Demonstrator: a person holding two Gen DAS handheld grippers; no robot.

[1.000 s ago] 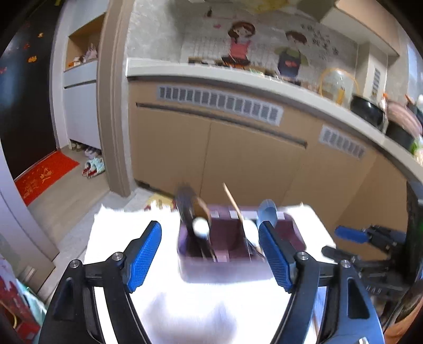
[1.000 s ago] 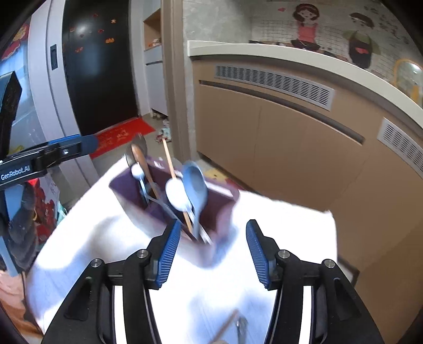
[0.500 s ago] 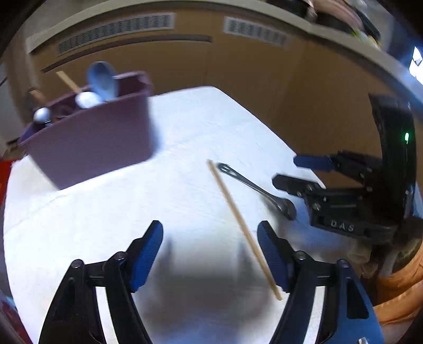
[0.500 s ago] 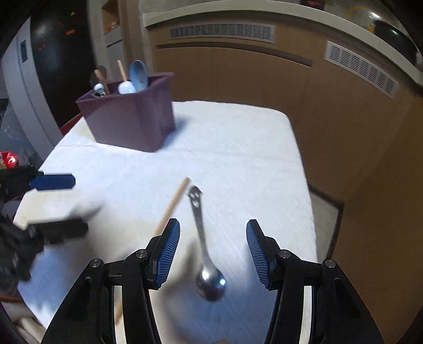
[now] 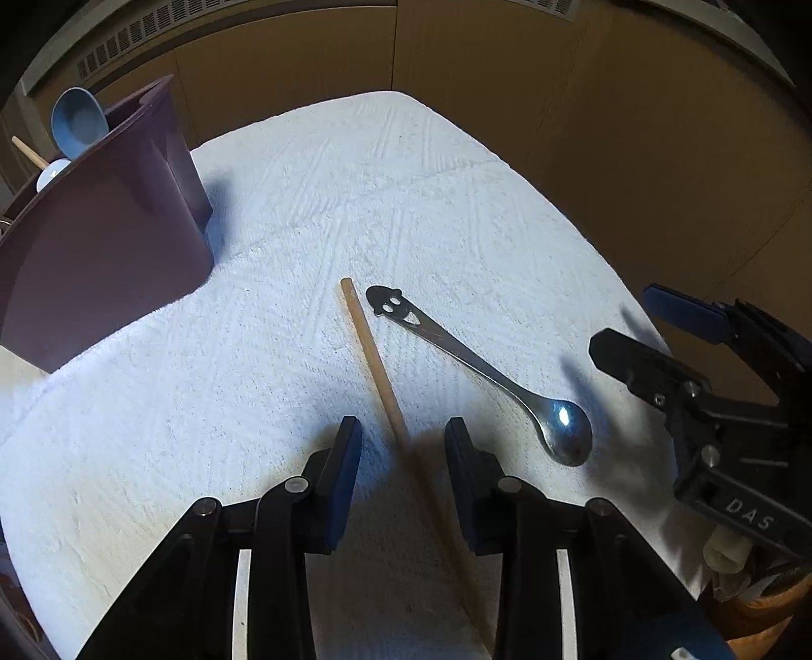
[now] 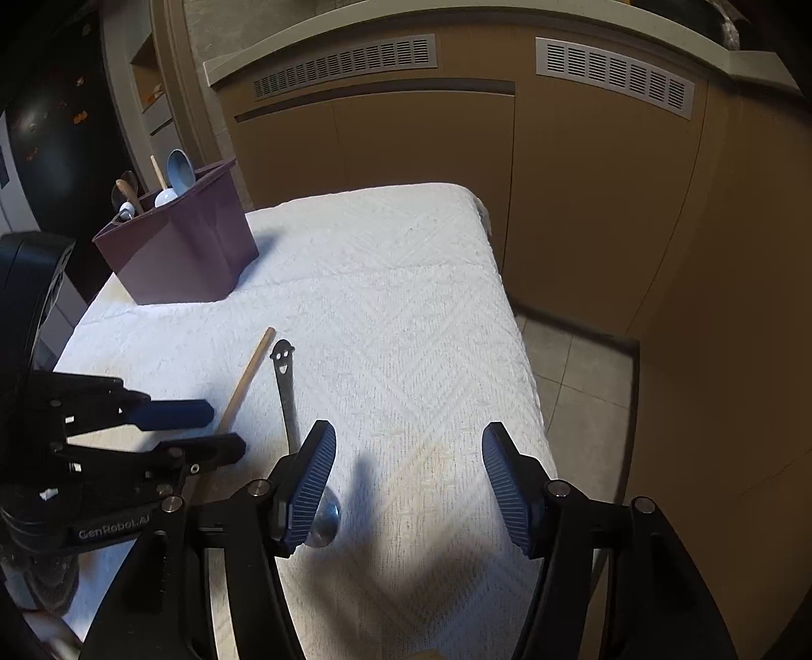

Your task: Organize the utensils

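Two utensils remain loose: your left gripper [image 5: 403,447], narrowed since a moment ago, now straddles the thin wooden chopstick [image 5: 373,355]; right gripper [image 6: 408,482] wide beside the smiley-handled steel spoon [image 6: 286,386].

home kitchen | vented cabinets [image 6: 599,152] under countertop [image 6: 355,35] | utensil holder [image 6: 177,243]

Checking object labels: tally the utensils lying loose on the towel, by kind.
Wooden chopstick: 1
Metal spoon with smiley-face handle: 1
Total: 2 loose on the white towel. Utensils in the purple holder not counted.
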